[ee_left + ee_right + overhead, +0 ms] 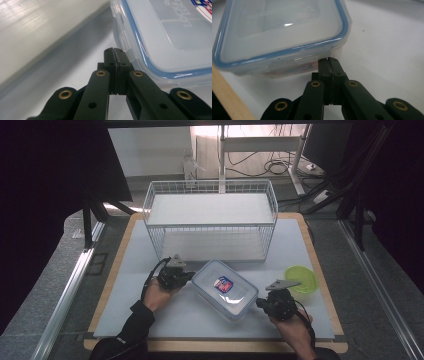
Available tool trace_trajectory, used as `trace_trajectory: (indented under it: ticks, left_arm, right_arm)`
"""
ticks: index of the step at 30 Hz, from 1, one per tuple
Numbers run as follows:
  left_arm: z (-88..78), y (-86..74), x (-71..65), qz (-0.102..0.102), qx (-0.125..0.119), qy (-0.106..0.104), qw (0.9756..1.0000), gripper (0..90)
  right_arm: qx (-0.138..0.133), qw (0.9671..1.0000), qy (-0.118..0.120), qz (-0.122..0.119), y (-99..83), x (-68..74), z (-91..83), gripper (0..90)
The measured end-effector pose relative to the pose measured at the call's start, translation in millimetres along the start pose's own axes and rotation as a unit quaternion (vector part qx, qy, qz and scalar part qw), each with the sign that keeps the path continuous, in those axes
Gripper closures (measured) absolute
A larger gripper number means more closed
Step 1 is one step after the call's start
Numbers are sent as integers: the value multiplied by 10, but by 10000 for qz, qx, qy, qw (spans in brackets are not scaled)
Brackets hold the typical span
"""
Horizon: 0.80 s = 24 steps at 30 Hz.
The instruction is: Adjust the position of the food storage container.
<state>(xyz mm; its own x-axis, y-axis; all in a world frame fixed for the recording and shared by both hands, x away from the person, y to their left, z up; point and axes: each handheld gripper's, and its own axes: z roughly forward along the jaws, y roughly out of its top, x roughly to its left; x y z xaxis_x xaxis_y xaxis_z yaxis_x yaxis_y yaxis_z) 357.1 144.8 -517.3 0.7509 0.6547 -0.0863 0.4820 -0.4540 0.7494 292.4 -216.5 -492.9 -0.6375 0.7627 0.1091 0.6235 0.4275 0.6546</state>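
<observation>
Both forearms enter from the bottom of the high view. At centre left, the left gripper (189,276) has its jaws pressed together, empty, touching the clear lidded container (225,289) in the middle. At lower right, the right gripper (260,304), also closed and empty, meets its other end, near a green bowl (301,279)

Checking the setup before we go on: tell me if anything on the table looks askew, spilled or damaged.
Nothing spilled or damaged. The clear lidded container lies skewed to the table's edges, between the shut left gripper and shut right gripper, each at one of its ends. The wire basket sits square, and the green bowl stands upright.
</observation>
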Motion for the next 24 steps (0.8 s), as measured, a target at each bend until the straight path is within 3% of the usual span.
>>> trace_trajectory:
  ticks: [2, 4, 11, 17, 24]
  left_arm:
    - [-17, -34, -53, 22, 138, -36, 9999, 896]
    - [-51, -73, -113, 70, 196, 68, 9998, 896]
    - [-233, -199, -235, 135, 301, 162, 9993, 891]
    - [-405, -364, -331, -39, 235, 159, 9996, 883]
    - [-480, -435, -386, -78, 239, 182, 9995, 862]
  right_arm:
    - [-10, 10000, -39, 81, 21, -43, 10, 898]
    - [-24, 9999, 26, 157, 46, -76, 33, 899]
    - [-5, 9999, -37, 114, 161, -133, 144, 899]
    - [-12, 10000, 57, 44, 324, -133, 281, 899]
    - [20, 10000, 51, -28, 403, -95, 367, 899]
